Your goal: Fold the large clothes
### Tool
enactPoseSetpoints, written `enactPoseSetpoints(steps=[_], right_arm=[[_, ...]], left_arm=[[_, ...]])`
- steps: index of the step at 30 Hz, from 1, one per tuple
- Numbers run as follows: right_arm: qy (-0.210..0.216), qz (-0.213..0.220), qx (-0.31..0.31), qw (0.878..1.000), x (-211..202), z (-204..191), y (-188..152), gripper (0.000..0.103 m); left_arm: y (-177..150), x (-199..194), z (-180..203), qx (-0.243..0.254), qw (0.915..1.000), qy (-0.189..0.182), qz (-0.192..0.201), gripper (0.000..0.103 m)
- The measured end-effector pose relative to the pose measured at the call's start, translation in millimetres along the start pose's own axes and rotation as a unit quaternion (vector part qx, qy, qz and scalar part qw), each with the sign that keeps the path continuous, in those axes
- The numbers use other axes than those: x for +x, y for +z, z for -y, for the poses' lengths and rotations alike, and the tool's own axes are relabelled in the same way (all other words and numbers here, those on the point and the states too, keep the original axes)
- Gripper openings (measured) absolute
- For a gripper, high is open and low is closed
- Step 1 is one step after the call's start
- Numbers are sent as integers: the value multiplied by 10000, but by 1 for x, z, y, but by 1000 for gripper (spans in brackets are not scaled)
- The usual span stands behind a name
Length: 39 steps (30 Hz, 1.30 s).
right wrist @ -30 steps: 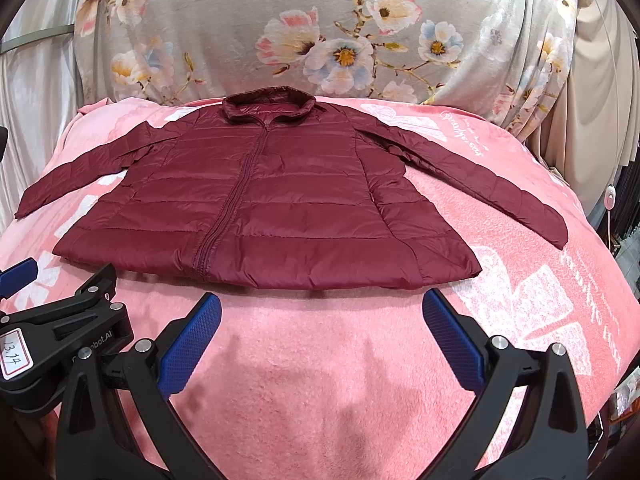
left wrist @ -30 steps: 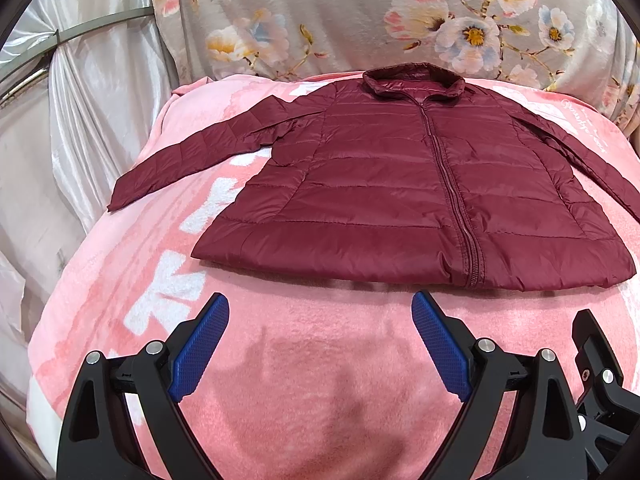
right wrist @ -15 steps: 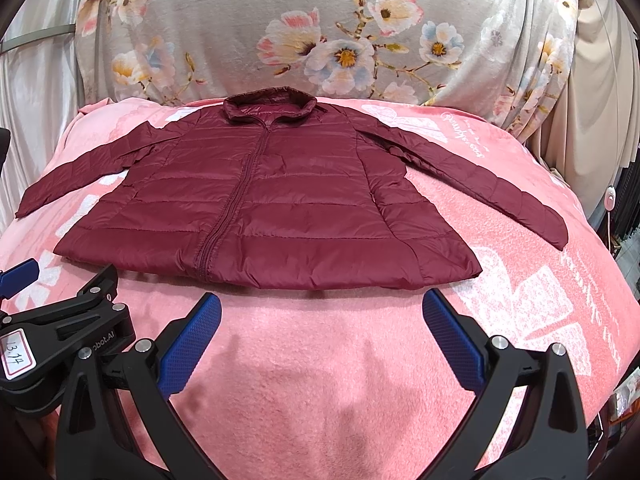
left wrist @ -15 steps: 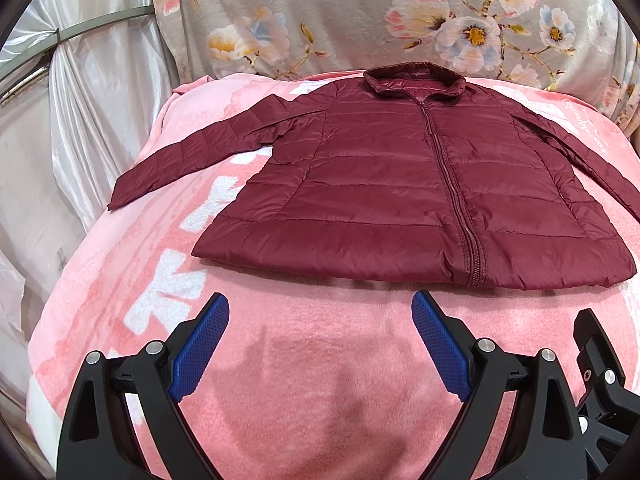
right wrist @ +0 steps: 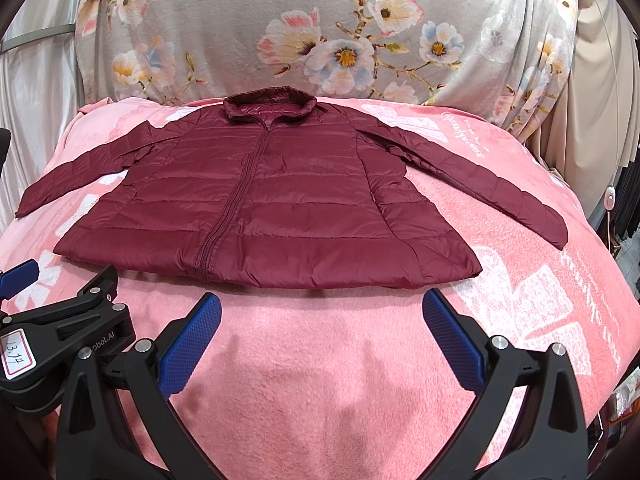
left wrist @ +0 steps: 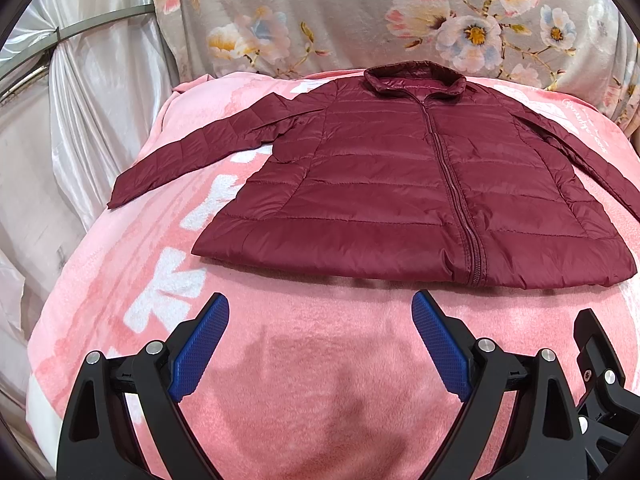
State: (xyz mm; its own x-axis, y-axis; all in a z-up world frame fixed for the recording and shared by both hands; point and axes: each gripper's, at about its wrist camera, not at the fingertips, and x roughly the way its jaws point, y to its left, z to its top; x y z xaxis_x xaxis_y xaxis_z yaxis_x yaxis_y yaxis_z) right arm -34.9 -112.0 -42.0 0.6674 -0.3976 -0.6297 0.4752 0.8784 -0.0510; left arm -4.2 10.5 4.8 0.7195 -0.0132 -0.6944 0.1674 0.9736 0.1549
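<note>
**Jacket lying flat, folding not yet begun**

The maroon jacket is lying zipped and spread on the pink blanket. The left gripper and right gripper are hovering near its hem, jaws wide and empty. Pinching a sleeve cuff cleanly looks wise; bare blanket is lying open around the jacket.

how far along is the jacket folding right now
Done: the maroon jacket lies flat, zipped, on the pink blanket, both sleeves spread out. In hand: nothing; the left gripper and right gripper are open, short of the hem. Left: every fold, sleeves and body.
</note>
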Motion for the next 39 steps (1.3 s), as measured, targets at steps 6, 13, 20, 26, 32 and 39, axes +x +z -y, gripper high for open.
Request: enactPoseSetpoints(steps=[6, 13, 20, 26, 32, 39], right_arm=[[-6, -4, -5, 10000, 0, -1, 0, 98], [-76, -12, -16, 10000, -2, 1, 1, 98], [42, -30, -23, 10000, 0, -2, -6, 98], [197, -413, 390, 9982, 30, 32, 5, 98], [41, -631, 1608, 9850, 66, 133, 30, 98], [-724, -439, 2891, 9535, 96, 265, 54, 98]], left_arm=[[0, 0, 0, 7, 10000, 8, -4, 90], [0, 0, 1, 2, 10000, -4, -5, 90], [-1, 3, -1, -1, 10000, -20, -44, 90], [-7, 15, -5, 41, 10000, 4, -60, 91], [14, 33, -10, -27, 9999, 90, -102, 91], [39, 64, -24, -201, 9995, 151, -170, 91]])
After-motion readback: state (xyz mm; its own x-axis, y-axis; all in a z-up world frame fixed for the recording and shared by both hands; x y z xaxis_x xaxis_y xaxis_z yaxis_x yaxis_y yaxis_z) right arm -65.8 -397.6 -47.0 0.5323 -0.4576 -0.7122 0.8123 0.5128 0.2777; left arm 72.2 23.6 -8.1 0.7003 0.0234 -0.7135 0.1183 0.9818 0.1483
